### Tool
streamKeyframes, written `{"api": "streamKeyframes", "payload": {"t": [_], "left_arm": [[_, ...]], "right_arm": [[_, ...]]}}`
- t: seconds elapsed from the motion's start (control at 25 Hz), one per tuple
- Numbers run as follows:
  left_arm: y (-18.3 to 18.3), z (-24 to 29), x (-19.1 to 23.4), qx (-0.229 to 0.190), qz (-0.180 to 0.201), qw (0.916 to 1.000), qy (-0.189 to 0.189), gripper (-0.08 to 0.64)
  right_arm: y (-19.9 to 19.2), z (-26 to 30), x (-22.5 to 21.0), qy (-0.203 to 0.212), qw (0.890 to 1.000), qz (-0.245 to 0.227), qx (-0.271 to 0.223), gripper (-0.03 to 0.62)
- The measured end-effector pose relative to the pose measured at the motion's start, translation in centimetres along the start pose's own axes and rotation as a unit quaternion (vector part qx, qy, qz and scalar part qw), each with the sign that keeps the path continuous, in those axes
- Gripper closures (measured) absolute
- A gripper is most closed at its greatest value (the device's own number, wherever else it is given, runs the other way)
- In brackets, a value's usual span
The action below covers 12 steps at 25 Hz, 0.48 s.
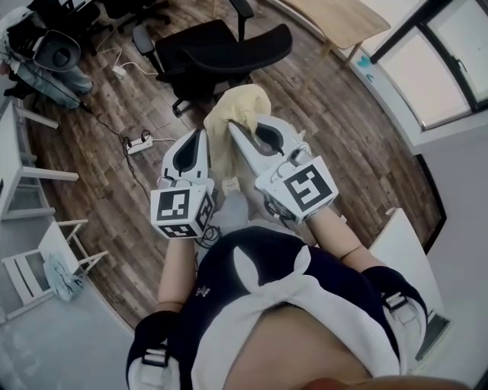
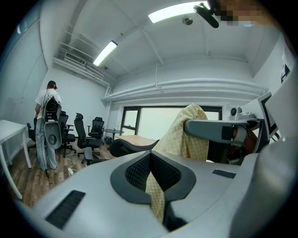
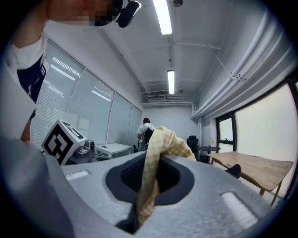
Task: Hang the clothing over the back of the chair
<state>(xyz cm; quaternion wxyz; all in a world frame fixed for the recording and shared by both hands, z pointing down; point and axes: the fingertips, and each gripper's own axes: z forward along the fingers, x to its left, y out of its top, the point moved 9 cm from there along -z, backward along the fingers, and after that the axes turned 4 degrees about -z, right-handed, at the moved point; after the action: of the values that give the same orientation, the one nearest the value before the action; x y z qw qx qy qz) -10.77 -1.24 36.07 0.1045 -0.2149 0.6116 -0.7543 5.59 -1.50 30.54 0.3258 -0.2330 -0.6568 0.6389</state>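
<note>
A pale yellow checked garment (image 1: 231, 120) hangs bunched between my two grippers, held up in front of me. My left gripper (image 1: 200, 135) is shut on one edge of the cloth (image 2: 156, 195), which is pinched in the jaw slot. My right gripper (image 1: 235, 131) is shut on another edge, the fabric (image 3: 151, 174) draped out of its jaws. The black office chair (image 1: 221, 49) stands on the wood floor just beyond the garment, its backrest (image 1: 245, 47) toward the right. In the left gripper view the right gripper (image 2: 219, 130) shows with the cloth (image 2: 186, 132) hanging under it.
A wooden table (image 1: 347, 19) stands at the back right by the window. A power strip (image 1: 139, 142) with cables lies on the floor to the left. White frames (image 1: 46, 259) sit at the left. A person (image 2: 46, 125) stands among other office chairs (image 2: 88, 135) farther off.
</note>
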Motion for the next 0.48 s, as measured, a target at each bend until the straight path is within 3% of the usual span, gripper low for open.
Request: {"api": "streamKeyframes", "payload": {"t": [0.48], "left_arm": [[2.3,5.8,3.5,-0.004,0.025,0.9996,0.011,0.555]], "right_arm": [[2.2,6.3,-5.5,0.016,0.999,-0.010,-0.034,0.575]]}}
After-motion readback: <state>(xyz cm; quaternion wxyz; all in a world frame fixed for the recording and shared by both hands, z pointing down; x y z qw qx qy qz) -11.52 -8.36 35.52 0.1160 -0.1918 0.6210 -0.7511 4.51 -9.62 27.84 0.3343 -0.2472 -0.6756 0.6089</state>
